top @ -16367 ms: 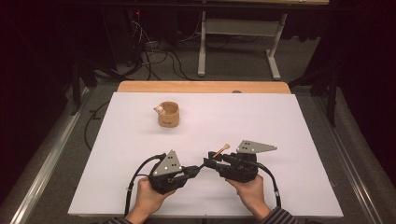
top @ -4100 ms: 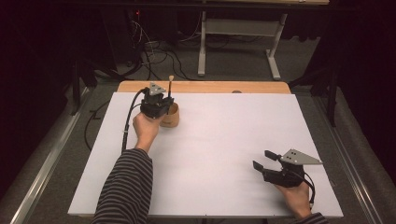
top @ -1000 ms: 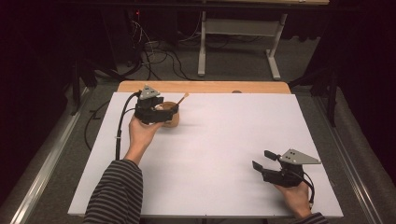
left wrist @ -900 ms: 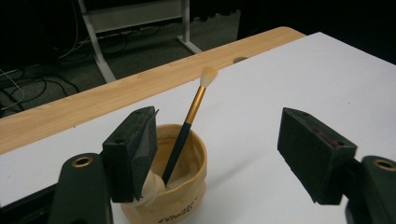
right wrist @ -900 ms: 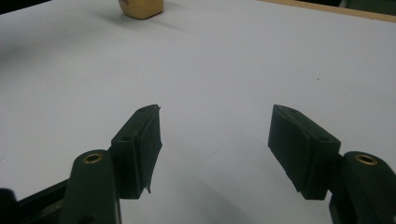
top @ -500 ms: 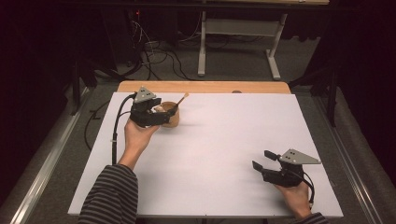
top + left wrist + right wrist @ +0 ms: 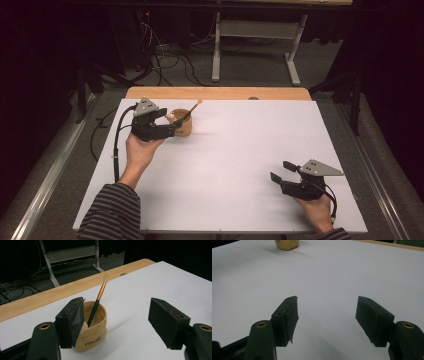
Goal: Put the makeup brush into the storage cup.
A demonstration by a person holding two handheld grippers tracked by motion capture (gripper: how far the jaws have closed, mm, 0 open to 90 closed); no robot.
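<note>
A small tan fabric cup (image 7: 181, 121) stands on the white table (image 7: 240, 150) at the back left. A dark-handled brush (image 7: 191, 110) with a gold ferrule leans in it, bristles up, beside a pale round item. In the left gripper view the cup (image 7: 91, 326) and brush (image 7: 98, 300) sit just past the left jaw. My left gripper (image 7: 166, 123) is open, just left of the cup, holding nothing. My right gripper (image 7: 282, 171) rests open near the front right, its jaws (image 7: 327, 317) wide over bare white surface.
A wooden strip (image 7: 218, 93) runs along the table's far edge. Beyond it are a metal stand (image 7: 252, 45) and loose cables (image 7: 165, 55) on the floor. The cup's base (image 7: 286, 244) shows far off in the right gripper view.
Since a second ago my left gripper has drawn back slightly left from the cup, open; the brush stays leaning in the cup. Earlier it held the brush upright above the cup. The right gripper is still.
</note>
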